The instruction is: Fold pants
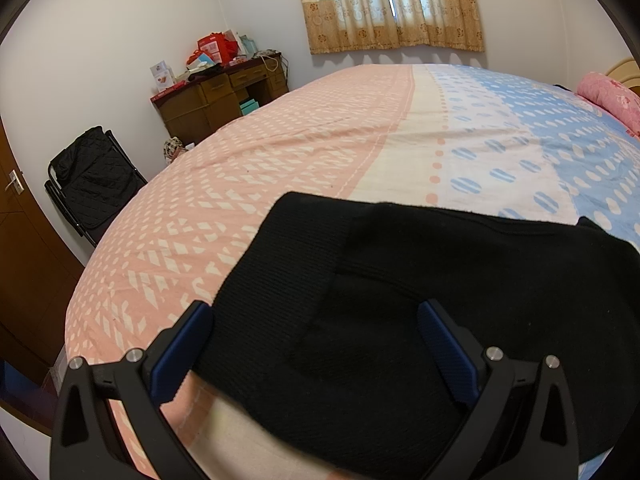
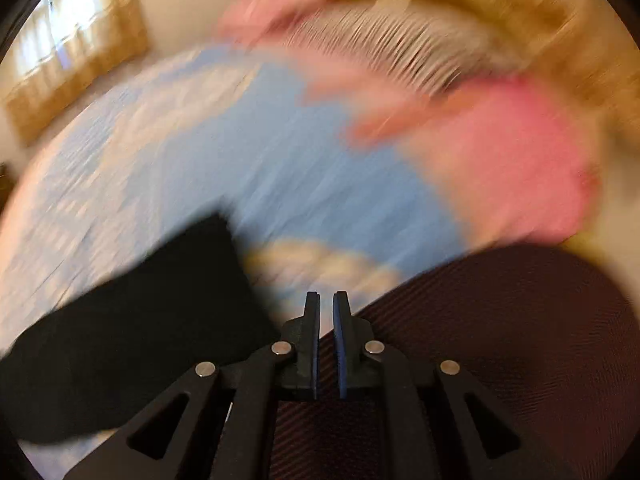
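A: Pants (image 1: 420, 300) lay black and folded on the near part of the bed (image 1: 320, 140), over the pink-and-white patterned sheet, with a smaller layer doubled on top of the wider ribbed one.

B: And the left gripper (image 1: 316, 320)?

A: Its blue-padded fingers (image 1: 184, 344) were spread wide, one just off the pants' left edge and the other over the cloth. Nothing was held between them (whether the tips touched the fabric could not be told).

B: What lay beyond the bed in that view?

A: A wooden desk (image 1: 224, 92) piled with red boxes stood against the far wall, a black folding chair (image 1: 96, 180) sat beside a brown door (image 1: 24, 216), and yellow curtains (image 1: 392, 4) hung over the window.

B: The right wrist view was badly smeared. What could be made out?

A: The right gripper (image 2: 327, 300) had its fingers drawn nearly together, a thin slit between them, with nothing pinched. The pants (image 2: 132, 320) showed as a dark slab at lower left on the blue part of the sheet, apart from that gripper. A pink quilt (image 2: 500, 160) was bunched toward the headboard, and a dark reddish fabric (image 2: 520, 340) filled the lower right; what it was could not be told.
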`<state>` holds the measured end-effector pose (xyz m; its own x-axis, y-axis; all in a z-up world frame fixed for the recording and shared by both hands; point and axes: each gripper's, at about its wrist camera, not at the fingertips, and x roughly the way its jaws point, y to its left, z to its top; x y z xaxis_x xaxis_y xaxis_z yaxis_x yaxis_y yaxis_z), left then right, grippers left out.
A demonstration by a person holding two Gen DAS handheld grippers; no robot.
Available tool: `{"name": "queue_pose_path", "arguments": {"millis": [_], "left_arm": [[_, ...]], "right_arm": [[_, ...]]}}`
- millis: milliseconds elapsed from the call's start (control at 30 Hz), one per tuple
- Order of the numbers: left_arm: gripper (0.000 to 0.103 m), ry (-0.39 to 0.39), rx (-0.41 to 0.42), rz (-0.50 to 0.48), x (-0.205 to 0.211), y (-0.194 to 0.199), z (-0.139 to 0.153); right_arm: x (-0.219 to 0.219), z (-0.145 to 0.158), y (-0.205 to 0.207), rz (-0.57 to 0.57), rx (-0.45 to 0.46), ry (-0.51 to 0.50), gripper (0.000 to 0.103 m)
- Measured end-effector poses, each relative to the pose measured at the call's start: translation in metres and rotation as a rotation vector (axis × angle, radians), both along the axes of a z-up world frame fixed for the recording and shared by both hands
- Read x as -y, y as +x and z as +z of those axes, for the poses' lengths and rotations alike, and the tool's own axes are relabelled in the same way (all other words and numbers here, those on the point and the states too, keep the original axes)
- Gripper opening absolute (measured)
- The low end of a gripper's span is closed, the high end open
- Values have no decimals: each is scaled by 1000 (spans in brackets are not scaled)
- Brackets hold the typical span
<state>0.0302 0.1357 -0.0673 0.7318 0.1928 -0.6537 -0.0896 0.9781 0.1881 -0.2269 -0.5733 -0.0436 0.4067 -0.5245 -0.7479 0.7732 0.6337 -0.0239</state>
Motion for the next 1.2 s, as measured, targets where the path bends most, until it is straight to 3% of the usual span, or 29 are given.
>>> {"name": "queue_pose_path", "arguments": {"millis": [67, 167, 233, 333, 467, 533, 600, 733, 867, 933, 1000, 1133, 1200], "left_arm": [[103, -2, 0, 0, 0, 0, 0], [103, -6, -1, 18, 0, -1, 3], [103, -23, -10, 25, 2, -3, 7], [103, -51, 19, -43, 15, -13, 24], [103, -20, 48, -141, 43, -27, 39], [103, -34, 30, -174, 53, -29, 37], [103, -57, -4, -214, 63, -29, 34], [103, -61, -40, -336, 97, -30, 29], [103, -28, -30, -437, 139, -26, 32], [103, -44, -54, -442, 149, -18, 30], [103, -65, -132, -420, 158, 2, 20], [103, -88, -252, -352, 167, 33, -1], [103, -94, -243, -340, 171, 38, -5]], "right_arm": [[-19, 17, 1, 36, 67, -63, 7], [-51, 15, 22, 257, 179, 106, 7], [-73, 3, 44, 358, 190, 198, 7], [-103, -16, 72, 433, 179, 243, 7], [-131, -54, 93, 456, 63, 302, 8], [-141, -55, 84, 433, 108, 254, 8], [-141, -57, 76, 420, 107, 271, 8], [-150, -44, 71, 396, 47, 254, 8], [-200, -17, 78, 550, 169, 225, 8], [-226, -12, 92, 645, 216, 272, 8], [-260, -11, 117, 762, 227, 323, 8], [-312, -19, 155, 869, 202, 337, 8], [-331, -34, 169, 895, 162, 363, 8]]}}
